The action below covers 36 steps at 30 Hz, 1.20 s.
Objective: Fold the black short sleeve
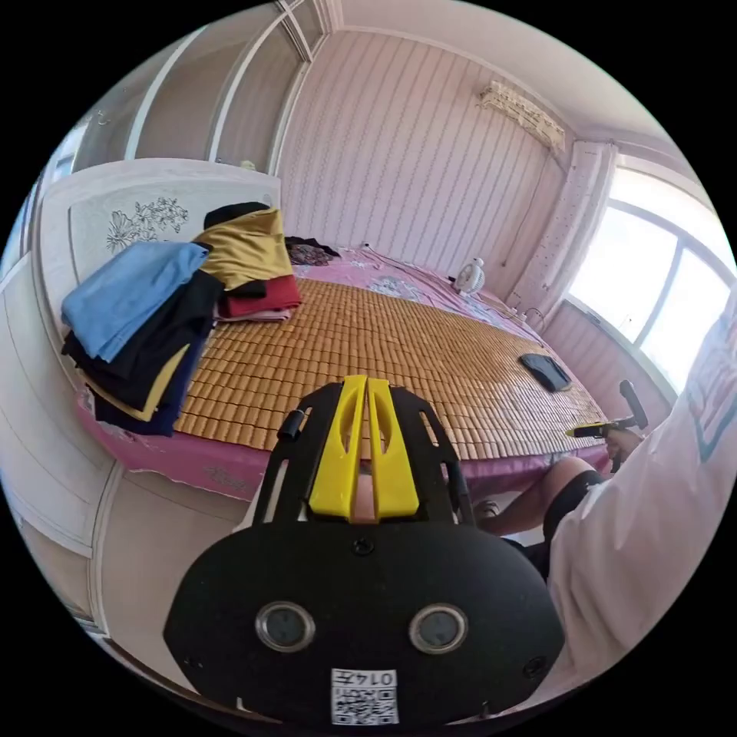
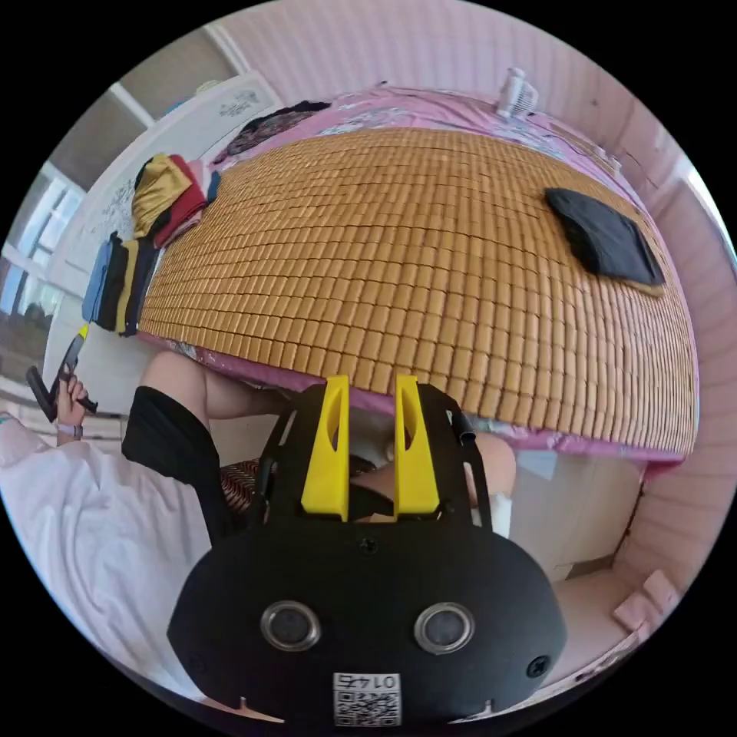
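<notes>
The black short sleeve (image 1: 545, 371) lies folded into a small rectangle on the bamboo mat (image 1: 368, 345), away from both grippers. In the right gripper view the black short sleeve (image 2: 603, 234) rests at the mat's right side. My left gripper (image 1: 367, 381) hangs before the bed's near edge, its yellow jaws shut together with nothing between them. Over the person's knees my right gripper (image 2: 370, 381) is open and holds nothing. Each gripper also shows small in the other's view, held in a hand: the right gripper (image 1: 577, 433) and the left gripper (image 2: 80, 332).
Two piles of folded clothes stand at one end of the mat: a blue, black and yellow pile (image 1: 142, 330) and a gold and red pile (image 1: 249, 265). A small white fan (image 1: 470, 276) sits at the far edge. The person's white sleeve (image 1: 652, 522) and knees are close by.
</notes>
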{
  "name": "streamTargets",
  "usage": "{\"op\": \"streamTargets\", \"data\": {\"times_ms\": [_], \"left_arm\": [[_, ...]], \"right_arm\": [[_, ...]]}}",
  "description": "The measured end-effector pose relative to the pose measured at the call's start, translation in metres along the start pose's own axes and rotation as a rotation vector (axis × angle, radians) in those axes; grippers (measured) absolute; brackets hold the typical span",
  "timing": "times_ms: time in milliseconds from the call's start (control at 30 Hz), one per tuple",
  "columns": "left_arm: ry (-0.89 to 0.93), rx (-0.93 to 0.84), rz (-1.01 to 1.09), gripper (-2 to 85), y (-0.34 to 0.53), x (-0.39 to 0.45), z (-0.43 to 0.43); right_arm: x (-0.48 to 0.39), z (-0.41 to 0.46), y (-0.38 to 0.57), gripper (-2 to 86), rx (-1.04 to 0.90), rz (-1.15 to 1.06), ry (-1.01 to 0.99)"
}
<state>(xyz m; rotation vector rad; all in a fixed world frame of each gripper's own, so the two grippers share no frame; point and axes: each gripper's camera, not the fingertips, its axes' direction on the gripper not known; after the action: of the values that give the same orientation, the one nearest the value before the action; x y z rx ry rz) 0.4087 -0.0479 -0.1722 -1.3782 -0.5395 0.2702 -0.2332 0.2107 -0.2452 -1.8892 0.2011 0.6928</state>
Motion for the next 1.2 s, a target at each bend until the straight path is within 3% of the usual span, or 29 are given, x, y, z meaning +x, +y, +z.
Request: {"op": "streamTargets", "data": {"times_ms": [167,467,800,1033,1200], "left_arm": [[0.262,0.031,0.124,-1.0,-0.034,0.131,0.04],[0.291,0.035,0.367,-1.0,-0.11,0.283,0.056],[0.179,-0.069,0.468,1.3,-0.163,0.409,0.141],[0.294,-0.155,0.499,6.0,-0.241,0.518,0.273],[0.361,-0.227,0.531,7.4,-0.301,0.612,0.403]], "right_arm": [[0.058,-0.034,0.154,8.7,0.192,0.294,-0.023],[0.056,-0.009,0.245,8.7,0.371,0.251,-0.204],[0.08,0.02,0.234,9.7,0.653,0.208,-0.158],[0.166,0.095,0.203,11.4,0.723,0.476,-0.122],[0.239,0.144,0.177,12.3,0.726,0.634,-0.202]]}}
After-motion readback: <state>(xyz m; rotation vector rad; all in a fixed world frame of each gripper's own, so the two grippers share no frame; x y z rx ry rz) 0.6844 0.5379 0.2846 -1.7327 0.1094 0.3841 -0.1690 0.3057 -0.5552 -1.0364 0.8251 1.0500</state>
